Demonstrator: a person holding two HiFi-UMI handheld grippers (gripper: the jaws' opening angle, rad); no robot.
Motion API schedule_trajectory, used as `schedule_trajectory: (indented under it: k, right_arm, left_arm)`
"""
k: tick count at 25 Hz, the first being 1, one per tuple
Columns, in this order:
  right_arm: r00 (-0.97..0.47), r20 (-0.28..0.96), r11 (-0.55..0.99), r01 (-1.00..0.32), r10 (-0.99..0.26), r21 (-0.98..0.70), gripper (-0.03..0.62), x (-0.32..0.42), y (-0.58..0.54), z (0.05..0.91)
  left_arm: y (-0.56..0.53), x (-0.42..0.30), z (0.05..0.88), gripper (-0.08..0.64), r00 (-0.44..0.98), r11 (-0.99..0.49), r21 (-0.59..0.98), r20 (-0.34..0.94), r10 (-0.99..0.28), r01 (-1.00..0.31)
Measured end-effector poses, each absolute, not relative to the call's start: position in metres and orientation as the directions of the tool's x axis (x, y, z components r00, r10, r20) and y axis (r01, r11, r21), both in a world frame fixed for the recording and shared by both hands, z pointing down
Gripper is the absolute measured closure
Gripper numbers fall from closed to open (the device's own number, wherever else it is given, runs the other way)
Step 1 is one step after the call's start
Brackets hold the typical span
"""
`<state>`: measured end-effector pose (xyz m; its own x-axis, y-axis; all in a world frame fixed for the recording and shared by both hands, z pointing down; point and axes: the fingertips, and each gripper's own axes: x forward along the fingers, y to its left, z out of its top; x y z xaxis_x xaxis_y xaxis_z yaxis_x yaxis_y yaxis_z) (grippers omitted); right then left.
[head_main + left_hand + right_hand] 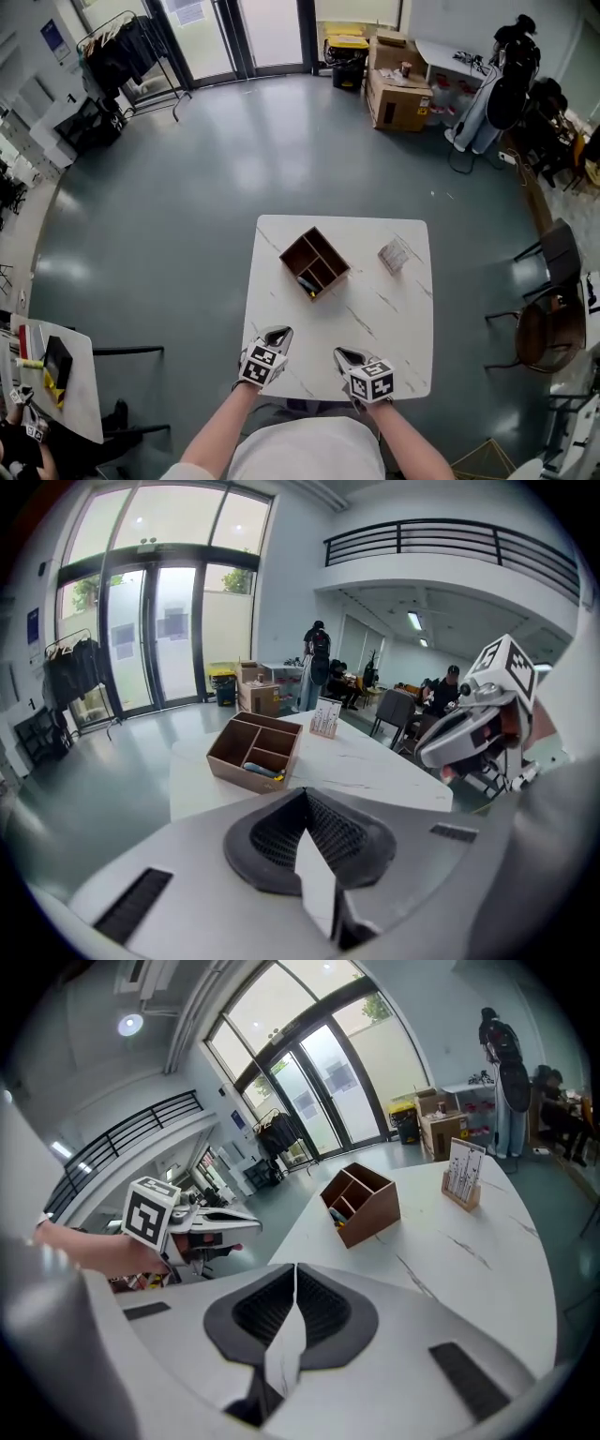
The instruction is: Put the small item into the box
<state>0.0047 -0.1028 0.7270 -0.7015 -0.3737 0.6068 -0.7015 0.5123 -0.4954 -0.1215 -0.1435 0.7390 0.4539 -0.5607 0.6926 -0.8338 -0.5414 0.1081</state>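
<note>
Holding L claw [280,332] & R claw [341,354] pressed together, small item [395,254] well ahead, right of box [315,262].

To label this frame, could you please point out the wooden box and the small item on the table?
wooden box [302,251]: head view, bare floor of its largest compartment.
small item [394,254]: head view, middle of its top.

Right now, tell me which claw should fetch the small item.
Right, likely. The small wooden stand of white cards lies right of the brown divided box, ahead of the right claw; the left claw sits farther.
</note>
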Motion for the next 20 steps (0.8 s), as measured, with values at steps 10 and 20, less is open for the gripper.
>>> schedule_trajectory:
  k: [10,20]
  right_arm:
    - [-0.656,0.613,0.551,-0.737,-0.441,-0.392,0.565,0.002,-0.048,0.691]
    - [-0.643,0.573,0.584,-0.746,-0.508,-0.320,0.565,0.000,0.004,0.657]
  left_arm:
    - [-0.072,-0.148,0.697,0.546,0.487,-0.513,0.151,0.615,-0.620,-0.845]
    - [0.001,-0.156,0.682,0.546,0.532,-0.514,0.214,0.578,-0.619,-0.831]
